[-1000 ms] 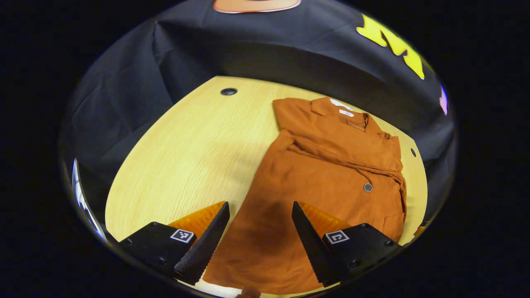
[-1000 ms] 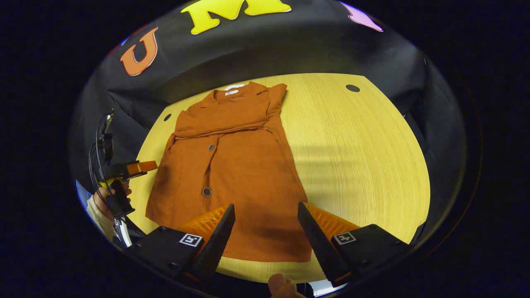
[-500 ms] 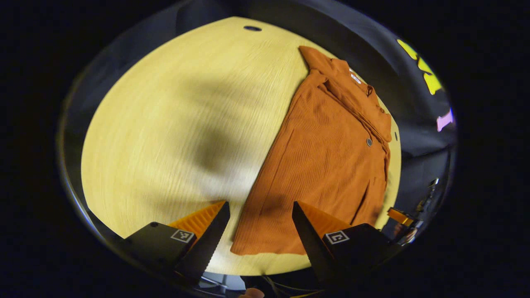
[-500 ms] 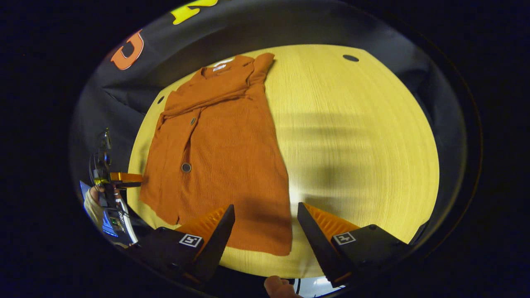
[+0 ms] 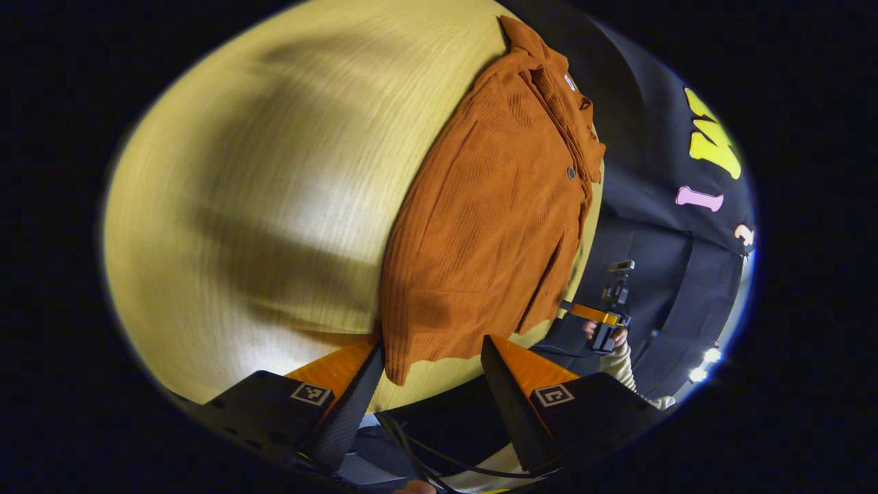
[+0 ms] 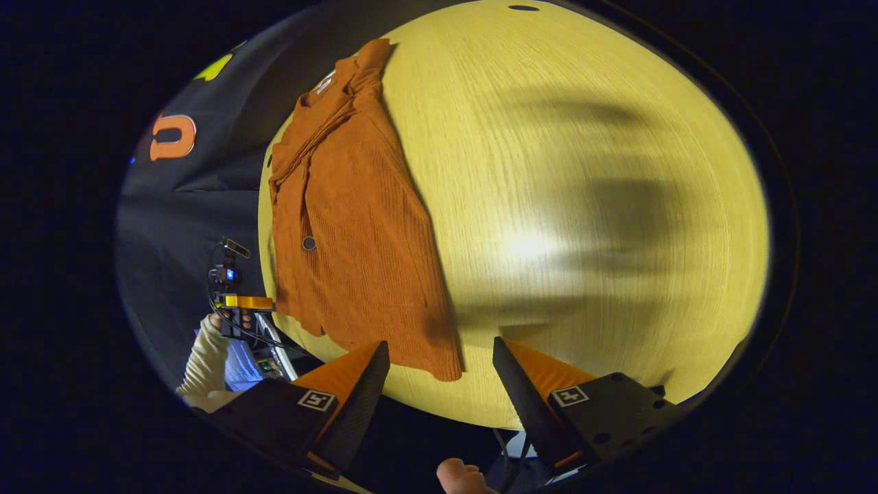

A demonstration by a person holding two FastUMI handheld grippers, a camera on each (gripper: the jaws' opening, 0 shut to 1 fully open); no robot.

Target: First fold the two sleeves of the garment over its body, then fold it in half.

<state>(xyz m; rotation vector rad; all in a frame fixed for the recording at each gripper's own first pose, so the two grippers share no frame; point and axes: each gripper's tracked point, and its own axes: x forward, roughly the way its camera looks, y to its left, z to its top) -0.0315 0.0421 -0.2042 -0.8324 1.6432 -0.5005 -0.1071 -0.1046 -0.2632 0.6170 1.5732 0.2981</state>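
Observation:
A rust-orange buttoned garment (image 5: pixel 494 213) lies flat on the pale wooden table (image 5: pixel 260 206), its sleeves folded across the chest below the collar. In the left gripper view my left gripper (image 5: pixel 431 374) is open just off the hem's near-left corner, nothing between its fingers. In the right gripper view the same garment (image 6: pixel 350 219) stretches away from my open right gripper (image 6: pixel 440 381), which hovers at the hem's near-right corner by the table's front edge. Each gripper also shows far off in the other's view, the right gripper (image 5: pixel 595 317) and the left gripper (image 6: pixel 241 302), held in a hand.
The table's front edge (image 6: pixel 480 415) runs just under both grippers. A round cable hole (image 6: pixel 523 8) sits at the table's far side. A person's light sleeve (image 6: pixel 206 357) and cables (image 5: pixel 439 460) hang below the edge. Black cloth wall (image 5: pixel 658 226) stands behind.
Both grippers have drawn back and dropped toward the table's front edge, now sitting at the two hem corners. The garment itself has not moved.

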